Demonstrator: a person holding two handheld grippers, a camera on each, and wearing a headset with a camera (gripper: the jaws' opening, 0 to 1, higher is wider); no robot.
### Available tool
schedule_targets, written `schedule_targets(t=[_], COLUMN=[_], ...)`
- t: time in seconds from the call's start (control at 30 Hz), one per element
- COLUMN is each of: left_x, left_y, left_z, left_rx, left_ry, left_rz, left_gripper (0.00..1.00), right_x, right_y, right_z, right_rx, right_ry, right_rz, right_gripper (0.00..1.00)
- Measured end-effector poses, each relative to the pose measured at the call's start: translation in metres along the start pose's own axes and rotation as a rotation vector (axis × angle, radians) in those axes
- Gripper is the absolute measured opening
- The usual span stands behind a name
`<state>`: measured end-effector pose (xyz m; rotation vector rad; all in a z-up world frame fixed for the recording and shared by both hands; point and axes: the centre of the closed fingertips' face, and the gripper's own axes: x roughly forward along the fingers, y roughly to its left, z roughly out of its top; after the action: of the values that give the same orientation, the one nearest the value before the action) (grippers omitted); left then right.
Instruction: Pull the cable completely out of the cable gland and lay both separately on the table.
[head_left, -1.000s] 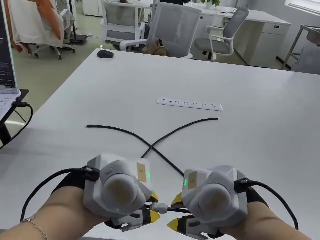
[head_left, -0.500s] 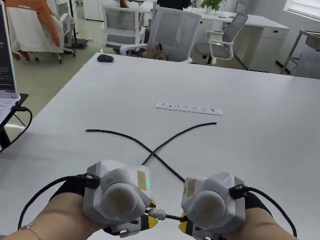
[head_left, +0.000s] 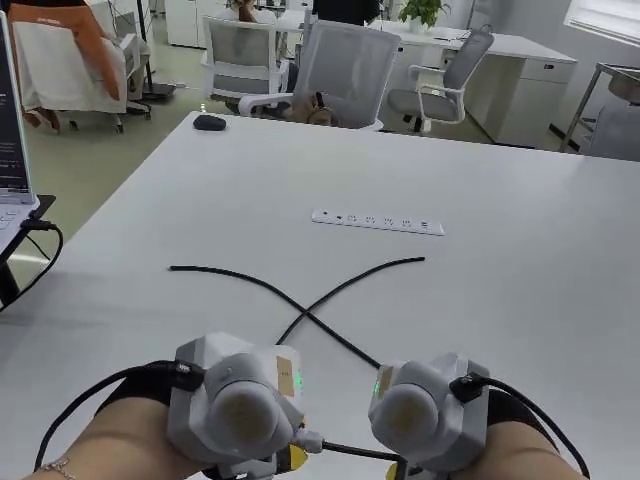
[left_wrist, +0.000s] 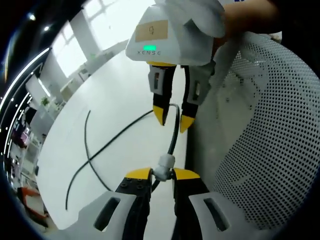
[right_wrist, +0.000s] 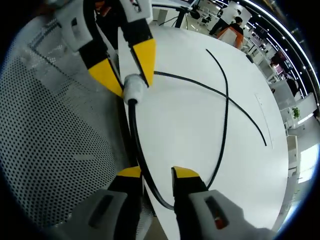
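Two grippers are drawing apart well on my side of the power strip (head_left: 377, 222), and more bare cable (head_left: 352, 450) is showing between them than a second ago. I'm keeping the left gripper (left_wrist: 161, 175) clamped on the white cable gland (left_wrist: 164, 162). The right gripper (right_wrist: 157, 174) is pinching the cable just beyond it, so I'm judging it is sliding out but not yet free.

An open-plan office is shown. A large white table (head_left: 500, 300) is seen, with a power strip (head_left: 377, 222) and a computer mouse (head_left: 208, 122) laid on it. Mesh-backed swivel chairs (head_left: 345, 60) are drawn up at its far edge, further desks (head_left: 520, 45) are ranged behind, and a laptop (head_left: 10, 130) is set at the left.
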<state>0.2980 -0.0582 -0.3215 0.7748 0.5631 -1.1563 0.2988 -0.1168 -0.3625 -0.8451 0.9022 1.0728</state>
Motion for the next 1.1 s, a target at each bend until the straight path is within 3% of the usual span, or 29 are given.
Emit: schedule_targets(t=[0.13,0.2,0.23,0.27,0.33,0.4,0.63,0.77,1.1], left_x=[-0.001,-0.002,-0.002,-0.002,-0.003,-0.002,-0.002,-0.003,-0.003], left_y=[0.000,0.001,0.001,0.001,0.001,0.001,0.002,0.005,0.010], left_z=[0.004,0.007,0.007,0.008,0.009,0.009,0.013,0.009,0.000], left_rx=[0.002,0.000,-0.002,-0.004,-0.001,0.000,-0.010,-0.017,-0.020], left_ry=[-0.016,-0.031,-0.034,-0.041,-0.046,-0.047,-0.064,-0.048,-0.009], left_rz=[0.000,-0.001,-0.001,0.001,0.002,0.000,0.000,0.011,0.035], left_gripper=[0.17,0.17,0.17,0.17,0.17,0.17,0.17,0.17,0.17], right_x=[-0.003,-0.004,-0.005,-0.008,-0.010,-0.008,-0.004,-0.003,-0.003], right_y=[0.003,0.009,0.011,0.013,0.015,0.014,0.012,0.004,-0.007], right_z=[0.014,0.024,0.027,0.037,0.039,0.035,0.029,0.015,-0.002], right_rx=[-0.052,-0.065,-0.069,-0.074,-0.076,-0.087,-0.096,-0.119,-0.046], right_ry=[-0.058,-0.100,-0.112,-0.166,-0.178,-0.160,-0.122,-0.050,0.018], right_rz=[0.008,0.036,0.041,0.044,0.054,0.056,0.039,-0.007,-0.040], right_gripper=[0.26,0.26,0.24,0.22,0.14,0.04,0.03,0.03,0.04])
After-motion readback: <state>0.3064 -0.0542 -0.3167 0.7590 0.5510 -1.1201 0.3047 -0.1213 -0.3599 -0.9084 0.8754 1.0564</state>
